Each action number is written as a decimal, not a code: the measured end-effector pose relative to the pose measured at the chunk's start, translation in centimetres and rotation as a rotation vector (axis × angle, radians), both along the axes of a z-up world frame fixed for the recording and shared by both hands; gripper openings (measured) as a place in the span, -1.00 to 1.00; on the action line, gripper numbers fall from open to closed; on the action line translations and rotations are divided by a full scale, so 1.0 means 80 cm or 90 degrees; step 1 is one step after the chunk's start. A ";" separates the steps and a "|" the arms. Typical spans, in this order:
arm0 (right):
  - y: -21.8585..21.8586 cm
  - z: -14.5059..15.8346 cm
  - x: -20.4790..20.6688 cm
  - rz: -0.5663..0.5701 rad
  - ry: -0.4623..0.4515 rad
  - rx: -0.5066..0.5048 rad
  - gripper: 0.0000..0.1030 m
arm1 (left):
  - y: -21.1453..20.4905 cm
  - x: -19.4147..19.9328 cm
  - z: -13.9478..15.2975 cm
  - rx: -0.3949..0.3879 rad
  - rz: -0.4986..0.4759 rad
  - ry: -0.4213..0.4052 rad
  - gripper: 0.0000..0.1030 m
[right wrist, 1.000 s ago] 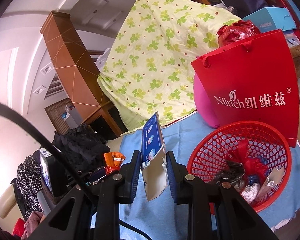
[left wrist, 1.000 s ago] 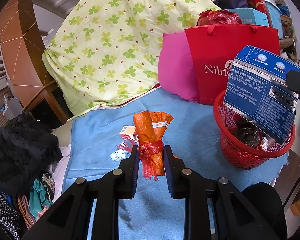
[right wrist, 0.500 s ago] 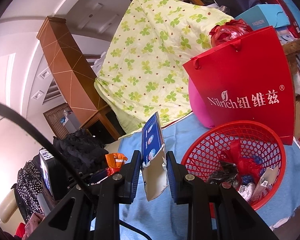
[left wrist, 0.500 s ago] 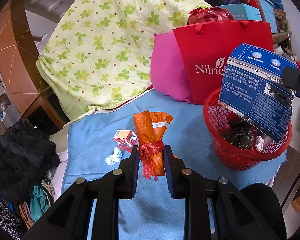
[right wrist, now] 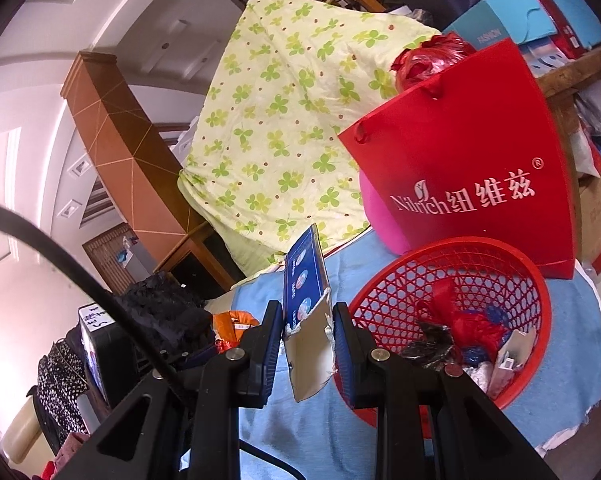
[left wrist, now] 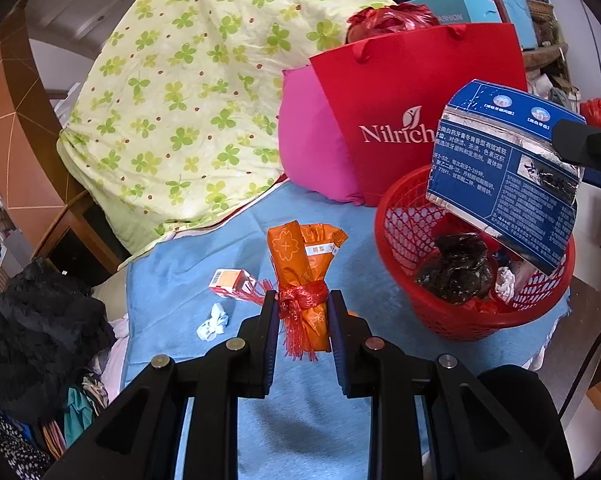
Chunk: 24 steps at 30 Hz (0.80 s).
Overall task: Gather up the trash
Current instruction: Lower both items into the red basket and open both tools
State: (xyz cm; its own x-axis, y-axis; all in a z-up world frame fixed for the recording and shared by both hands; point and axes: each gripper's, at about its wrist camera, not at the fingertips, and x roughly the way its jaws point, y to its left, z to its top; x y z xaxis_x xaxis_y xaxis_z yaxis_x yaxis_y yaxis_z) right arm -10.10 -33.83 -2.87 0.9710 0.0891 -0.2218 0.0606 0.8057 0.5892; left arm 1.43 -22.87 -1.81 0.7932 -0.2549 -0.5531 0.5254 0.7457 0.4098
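Note:
My left gripper (left wrist: 303, 312) is shut on an orange wrapper bundle (left wrist: 306, 268) tied with red fringe, held above the blue cloth (left wrist: 196, 276). My right gripper (right wrist: 307, 332) is shut on a flattened blue and silver box (right wrist: 305, 308), which also shows in the left wrist view (left wrist: 508, 172) over the red mesh basket (left wrist: 400, 224). The basket (right wrist: 420, 276) holds black, red and white trash. A small orange and white carton (left wrist: 232, 282) and a crumpled white wrapper (left wrist: 213, 322) lie on the cloth left of the bundle.
A red Nilrich paper bag (left wrist: 400, 92) and a pink cushion (left wrist: 312, 140) stand behind the basket. A green clover-print quilt (left wrist: 196, 92) is piled at the back. Dark clothes (left wrist: 32, 332) lie at the left edge.
The left wrist view has shifted so that the basket and bag sit further left in it. Both grippers keep their hold.

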 end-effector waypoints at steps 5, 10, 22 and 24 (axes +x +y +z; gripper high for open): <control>-0.016 -0.010 -0.005 -0.012 0.002 0.021 -0.46 | -0.017 -0.006 -0.004 0.012 -0.014 -0.001 -0.49; -0.031 -0.021 -0.010 -0.024 0.006 0.036 -0.46 | -0.034 -0.010 -0.009 0.023 -0.029 -0.001 -0.49; -0.070 -0.059 -0.017 -0.075 0.035 0.071 -0.42 | -0.084 -0.015 -0.021 0.030 -0.092 0.026 -0.48; -0.080 -0.068 -0.018 -0.086 0.042 0.084 -0.42 | -0.092 -0.017 -0.024 0.032 -0.101 0.029 -0.48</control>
